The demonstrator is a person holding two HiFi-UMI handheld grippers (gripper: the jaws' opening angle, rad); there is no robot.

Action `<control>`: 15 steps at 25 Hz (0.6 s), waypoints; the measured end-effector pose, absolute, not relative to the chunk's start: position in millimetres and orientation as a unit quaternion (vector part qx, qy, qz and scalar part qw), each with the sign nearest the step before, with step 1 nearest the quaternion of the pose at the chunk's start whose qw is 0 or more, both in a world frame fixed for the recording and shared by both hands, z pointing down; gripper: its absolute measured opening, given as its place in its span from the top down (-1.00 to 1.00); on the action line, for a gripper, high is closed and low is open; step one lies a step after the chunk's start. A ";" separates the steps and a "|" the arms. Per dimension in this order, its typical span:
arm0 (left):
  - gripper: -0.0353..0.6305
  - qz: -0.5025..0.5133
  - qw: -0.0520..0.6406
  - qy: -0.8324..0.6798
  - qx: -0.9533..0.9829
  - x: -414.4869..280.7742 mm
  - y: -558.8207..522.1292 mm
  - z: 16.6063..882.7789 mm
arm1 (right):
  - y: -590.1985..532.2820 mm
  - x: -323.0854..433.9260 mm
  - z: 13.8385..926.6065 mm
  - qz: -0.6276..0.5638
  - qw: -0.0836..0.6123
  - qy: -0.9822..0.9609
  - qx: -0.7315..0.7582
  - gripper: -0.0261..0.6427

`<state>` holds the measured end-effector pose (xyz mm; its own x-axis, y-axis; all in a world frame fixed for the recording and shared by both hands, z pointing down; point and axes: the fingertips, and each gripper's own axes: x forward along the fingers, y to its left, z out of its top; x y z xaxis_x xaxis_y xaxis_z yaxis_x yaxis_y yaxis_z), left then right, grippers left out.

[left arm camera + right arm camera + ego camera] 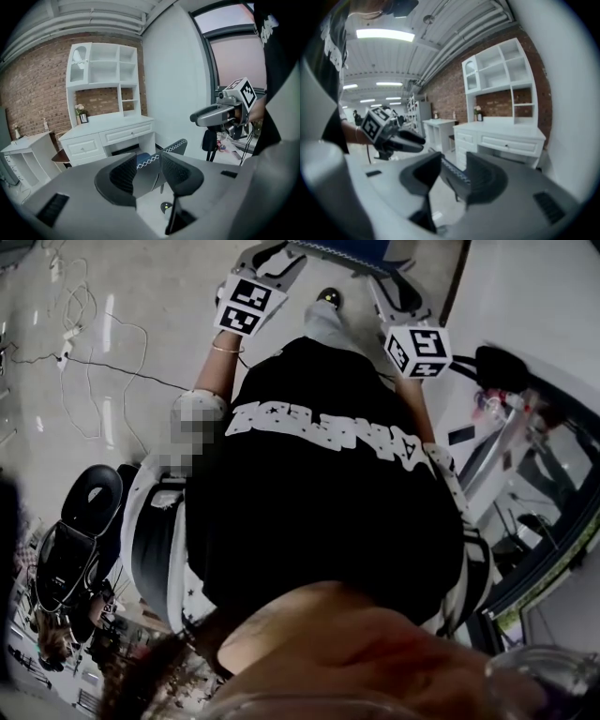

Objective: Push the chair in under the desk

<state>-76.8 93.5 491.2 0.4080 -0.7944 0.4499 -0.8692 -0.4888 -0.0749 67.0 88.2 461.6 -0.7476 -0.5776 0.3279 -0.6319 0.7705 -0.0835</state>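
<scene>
The chair (349, 247) shows at the top edge of the head view, with a blue seat and a grey back. My left gripper (267, 259) and right gripper (389, 292) reach toward it side by side. In the left gripper view the jaws of the left gripper (147, 161) stand open, and the chair (179, 146) back's stitched top edge runs between them. The right gripper (453, 160) is also open around the chair (454, 174) back's edge. Whether any pad touches the back I cannot tell. The white desk (108, 136) (501, 136) stands behind the chair.
A white hutch (103, 65) with shelves tops the desk against a brick wall. A small white side table (28, 150) stands left of it. Cables (84, 352) lie on the floor at the left, beside a black stool (89, 498). A black stand (208, 140) is by the window wall.
</scene>
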 end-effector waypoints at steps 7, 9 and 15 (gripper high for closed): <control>0.31 0.254 0.093 -0.493 0.827 -96.0 76.5 517.5 | 69.7 49.4 489.9 0.094 0.182 -0.926 0.318 0.39; 0.30 0.267 0.092 -0.489 0.825 -97.5 72.5 524.8 | 65.4 48.4 497.6 0.093 0.193 -0.925 0.314 0.38; 0.29 0.299 0.085 -0.479 0.821 -94.7 63.3 540.1 | 58.6 50.4 518.4 0.083 0.238 -0.918 0.307 0.35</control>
